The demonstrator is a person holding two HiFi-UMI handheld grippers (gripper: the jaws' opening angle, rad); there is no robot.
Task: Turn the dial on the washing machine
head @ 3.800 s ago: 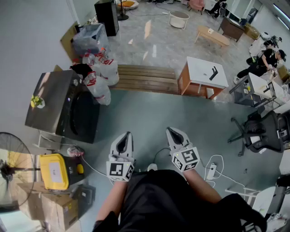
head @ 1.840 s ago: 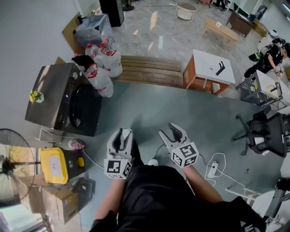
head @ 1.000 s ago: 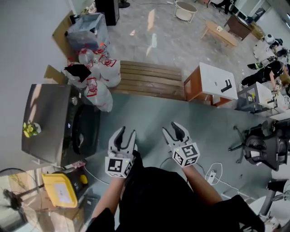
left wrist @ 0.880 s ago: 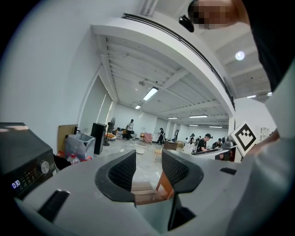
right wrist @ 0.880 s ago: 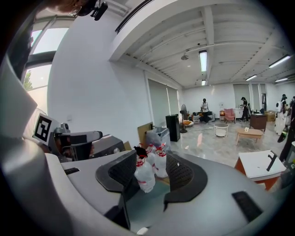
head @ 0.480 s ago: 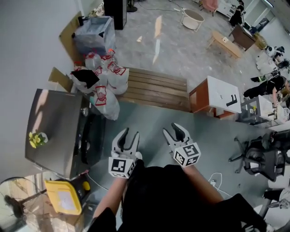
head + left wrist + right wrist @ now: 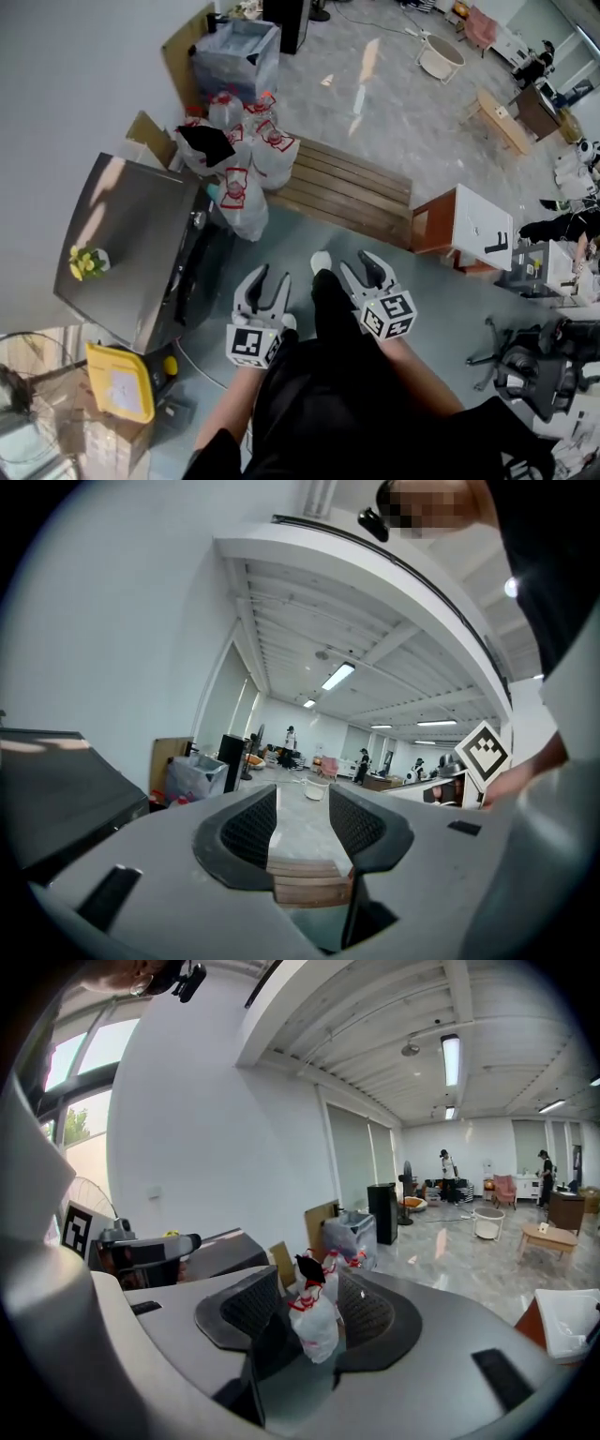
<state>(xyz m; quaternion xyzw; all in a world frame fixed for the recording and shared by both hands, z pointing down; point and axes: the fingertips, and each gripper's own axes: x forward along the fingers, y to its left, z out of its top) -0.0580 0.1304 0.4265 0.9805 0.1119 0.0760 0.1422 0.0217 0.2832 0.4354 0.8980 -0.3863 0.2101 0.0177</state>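
Observation:
The washing machine [image 7: 131, 239] stands at the left in the head view, dark grey, with its front door facing right. A small silvery dial [image 7: 199, 220] shows on its upper front edge. My left gripper [image 7: 271, 277] hovers right of the machine's front, apart from it, jaws open and empty. The right gripper [image 7: 360, 266] is beside it, also open and empty. In the left gripper view the jaws [image 7: 302, 825] frame only floor, with the machine's top [image 7: 56, 794] at the left edge. In the right gripper view the open jaws [image 7: 305, 1312] point toward white bags, and the machine [image 7: 220, 1251] lies left.
White bags with red marks [image 7: 246, 183] pile up just beyond the machine. A wooden pallet [image 7: 342, 192] lies behind them, and a small white-topped table [image 7: 473, 225] stands at the right. A yellow box [image 7: 117, 380] sits near the machine's near side. A small yellow plant [image 7: 86, 261] rests on the machine.
The view has swung and moved toward the washing machine, which now looks larger. A foot has stepped forward between the grippers. Both grippers stay open, held in front of the body.

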